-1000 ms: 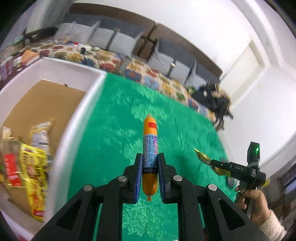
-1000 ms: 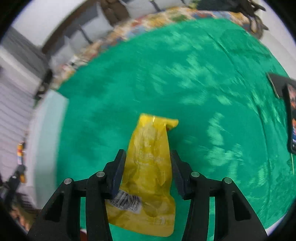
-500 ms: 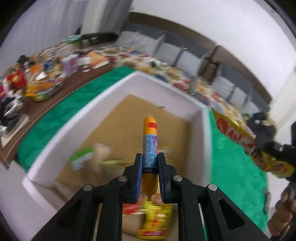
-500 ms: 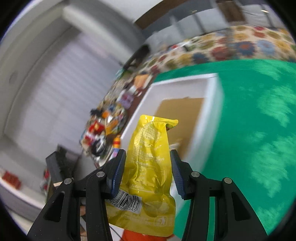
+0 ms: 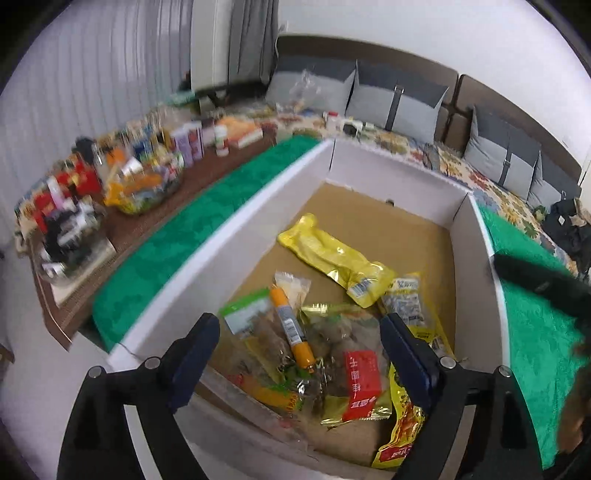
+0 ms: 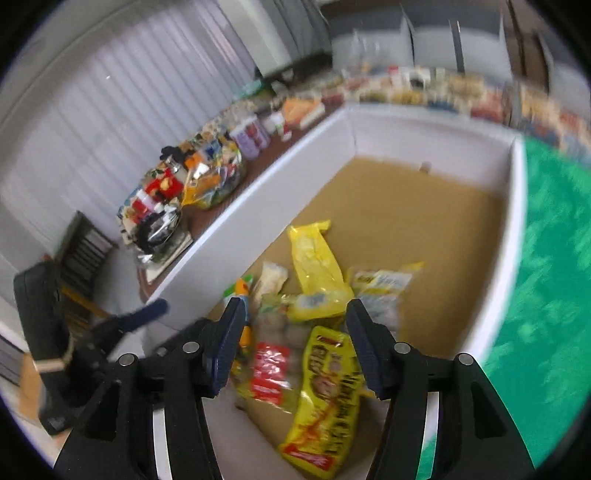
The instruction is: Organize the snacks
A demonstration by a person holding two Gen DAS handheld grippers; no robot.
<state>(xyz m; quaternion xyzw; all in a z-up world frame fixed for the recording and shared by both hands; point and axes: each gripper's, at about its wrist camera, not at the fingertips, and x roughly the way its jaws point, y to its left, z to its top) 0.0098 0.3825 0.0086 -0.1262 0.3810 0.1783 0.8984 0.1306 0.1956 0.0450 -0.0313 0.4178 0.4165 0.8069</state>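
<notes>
Green textured cloth (image 5: 207, 206), spread beside and under the box. Brown counter (image 5: 147, 221) along the far side, carrying bottles, cartons and a clear bowl (image 5: 144, 188) of mixed packets, blurred. Floral-patterned bedspread (image 5: 480, 177) behind. Grey cushions (image 5: 399, 103) against a dark headboard. White pleated curtain (image 5: 92, 92) at left.

White vertical-slat blinds (image 5: 92, 74) cover the left wall beside a grey curtain (image 5: 251, 37). A brown padded headboard with grey cushions (image 5: 399, 99) backs a floral-patterned bedspread (image 5: 443, 155). The plain white wall (image 5: 424, 33) above is evenly lit.
</notes>
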